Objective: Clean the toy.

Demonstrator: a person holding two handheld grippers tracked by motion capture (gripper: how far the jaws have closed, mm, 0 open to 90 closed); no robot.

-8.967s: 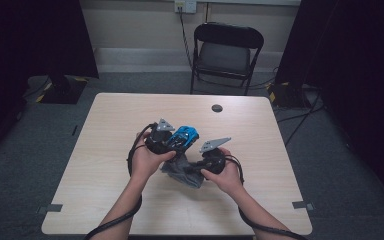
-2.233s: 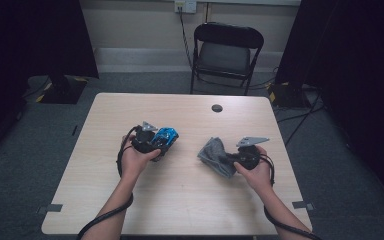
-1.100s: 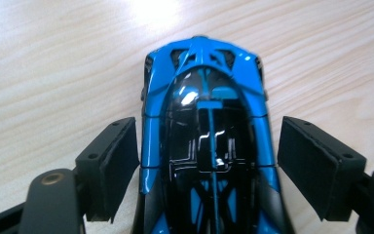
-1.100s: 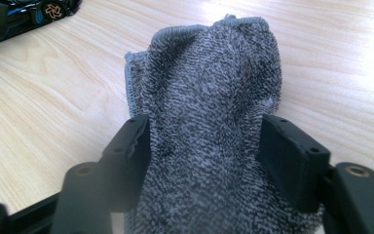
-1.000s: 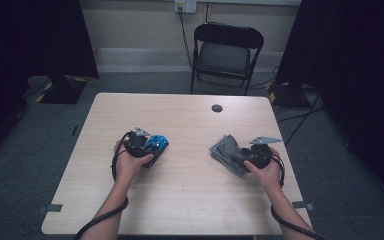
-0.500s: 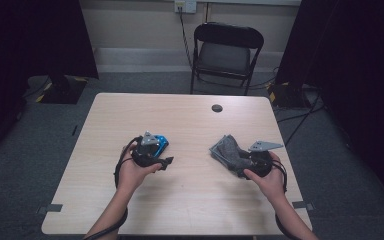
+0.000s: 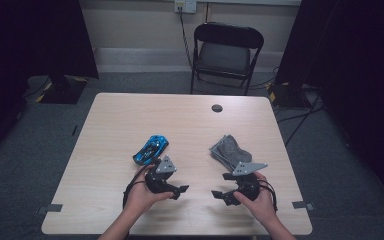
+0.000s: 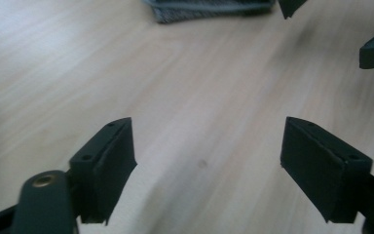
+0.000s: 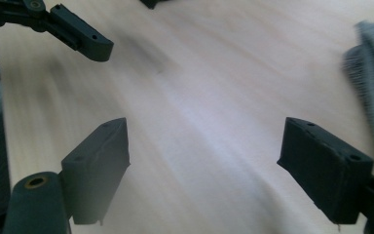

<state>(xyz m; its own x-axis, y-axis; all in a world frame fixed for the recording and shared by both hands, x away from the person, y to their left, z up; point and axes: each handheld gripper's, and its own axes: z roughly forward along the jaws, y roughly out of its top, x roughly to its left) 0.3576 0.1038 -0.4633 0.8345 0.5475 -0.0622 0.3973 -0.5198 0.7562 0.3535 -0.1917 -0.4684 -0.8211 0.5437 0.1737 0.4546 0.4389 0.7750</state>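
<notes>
**Both grippers empty, car and cloth lying on the table**

I've got my left gripper [image 7: 181,190] low over the near part of the table [image 7: 115,125], jaws pointing across toward my right gripper [image 7: 220,194], and the two face each other tip to tip with a bare strip of wood between them. My left jaws are spread wide and have just been opening a touch more, with nothing between them; in the left gripper view I see only pale wood grain in the gap. My right jaws have just been opening too, and they stand wide with nothing between them, just tabletop.

The blue toy car [image 7: 150,149] sits on the table just beyond my left hand [image 7: 142,197], apart from the jaws. Its long axis runs on a diagonal, one end toward the near left and the other toward the far right. I can't tell from here which end is the nose.

The grey folded cloth [image 7: 230,151] lies just beyond my right hand [image 7: 260,205], also free of the jaws. Its long axis slants the other way, from the far left down to the near right. In the right gripper view its ribbed edge shows at the right side; in the left gripper view it sits at the top.

The car and the cloth are well apart, one on each side of the middle.
</notes>
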